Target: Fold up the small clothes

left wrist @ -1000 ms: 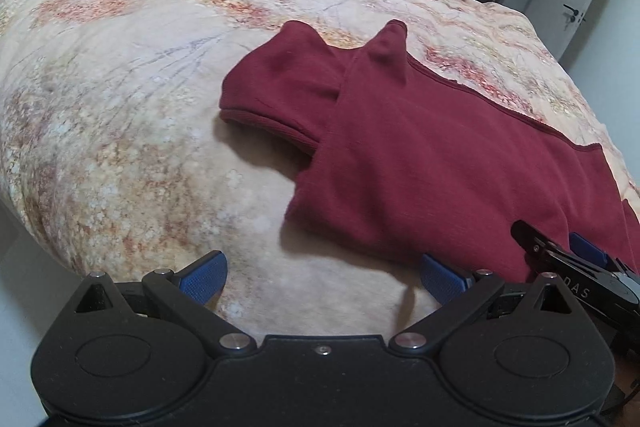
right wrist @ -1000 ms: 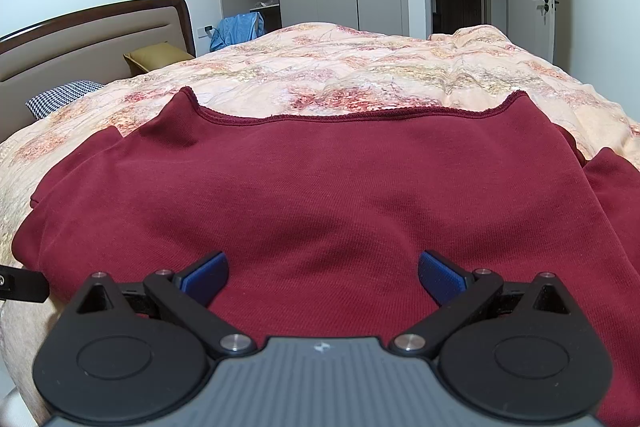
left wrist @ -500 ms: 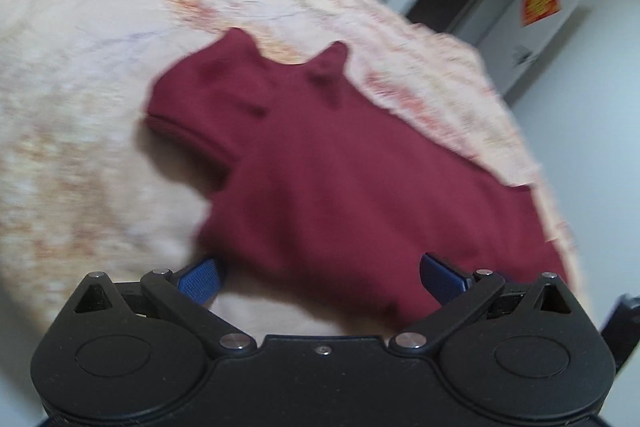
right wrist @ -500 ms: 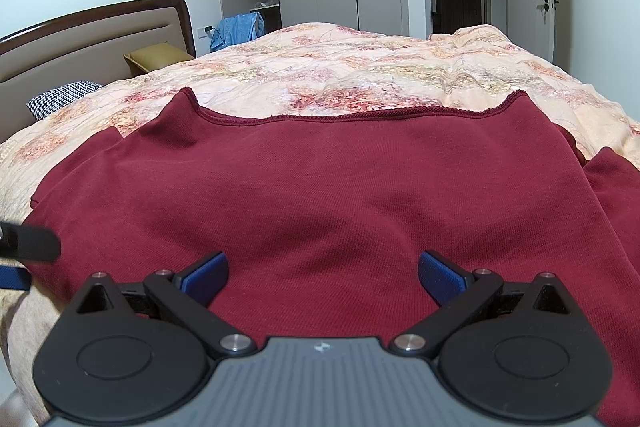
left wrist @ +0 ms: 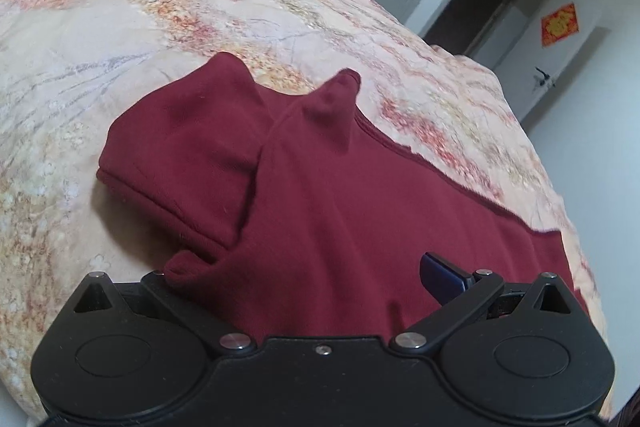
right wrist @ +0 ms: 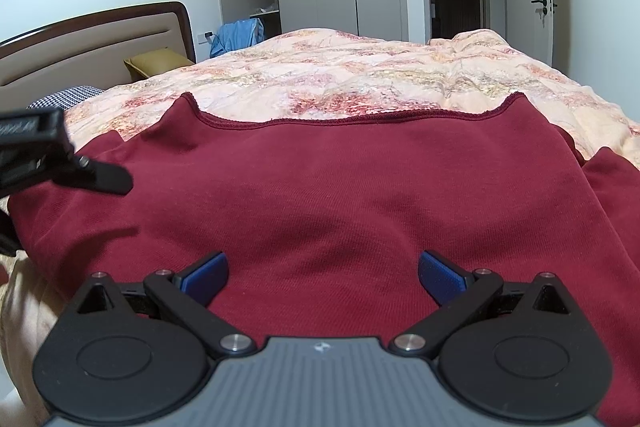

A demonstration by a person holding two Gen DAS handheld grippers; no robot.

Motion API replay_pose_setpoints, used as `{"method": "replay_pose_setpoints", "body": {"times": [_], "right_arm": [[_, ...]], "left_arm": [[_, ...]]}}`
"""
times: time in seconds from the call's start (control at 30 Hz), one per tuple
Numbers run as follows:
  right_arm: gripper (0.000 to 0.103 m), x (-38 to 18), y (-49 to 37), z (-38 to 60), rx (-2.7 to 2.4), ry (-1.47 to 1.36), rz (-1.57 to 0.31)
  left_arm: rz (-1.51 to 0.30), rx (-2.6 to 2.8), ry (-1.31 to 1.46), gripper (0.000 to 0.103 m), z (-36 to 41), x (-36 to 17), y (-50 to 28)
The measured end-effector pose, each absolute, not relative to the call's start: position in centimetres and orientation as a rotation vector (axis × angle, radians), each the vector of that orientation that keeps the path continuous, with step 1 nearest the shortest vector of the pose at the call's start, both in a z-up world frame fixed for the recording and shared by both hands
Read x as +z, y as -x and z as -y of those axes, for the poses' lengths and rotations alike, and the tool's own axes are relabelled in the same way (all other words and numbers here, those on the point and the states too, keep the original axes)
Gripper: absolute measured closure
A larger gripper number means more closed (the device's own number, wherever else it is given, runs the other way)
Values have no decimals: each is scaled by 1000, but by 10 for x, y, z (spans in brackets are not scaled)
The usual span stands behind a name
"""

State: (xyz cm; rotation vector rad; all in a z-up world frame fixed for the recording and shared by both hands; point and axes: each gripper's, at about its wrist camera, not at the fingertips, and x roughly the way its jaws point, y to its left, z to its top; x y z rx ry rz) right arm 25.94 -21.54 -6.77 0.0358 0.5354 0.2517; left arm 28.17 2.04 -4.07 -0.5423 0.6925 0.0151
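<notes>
Floral quilted bed (left wrist: 120,27); soft maroon knit top (left wrist: 340,207) lies beneath both grippers' wide-spread fingers.

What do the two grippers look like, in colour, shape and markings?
The left gripper has a plain matte black body, two round housings, black linkage arms with silver rivets, and a blue finger pad. The right gripper has the same black linkages and blue pads, but a grey ribbed centre panel with a small white logo. No cables or sleeves show.
</notes>
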Motion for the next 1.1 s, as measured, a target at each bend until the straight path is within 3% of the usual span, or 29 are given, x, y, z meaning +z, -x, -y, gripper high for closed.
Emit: {"method": "replay_pose_setpoints", "body": {"times": [0.77, 1.1], "right_arm": [[0, -72, -257, 216, 248, -39, -518], [0, -71, -257, 216, 250, -40, -515]], "left_arm": [[-687, 36, 469, 1, -12, -45, -281], [-511, -30, 645, 1, -29, -62, -227]]}}
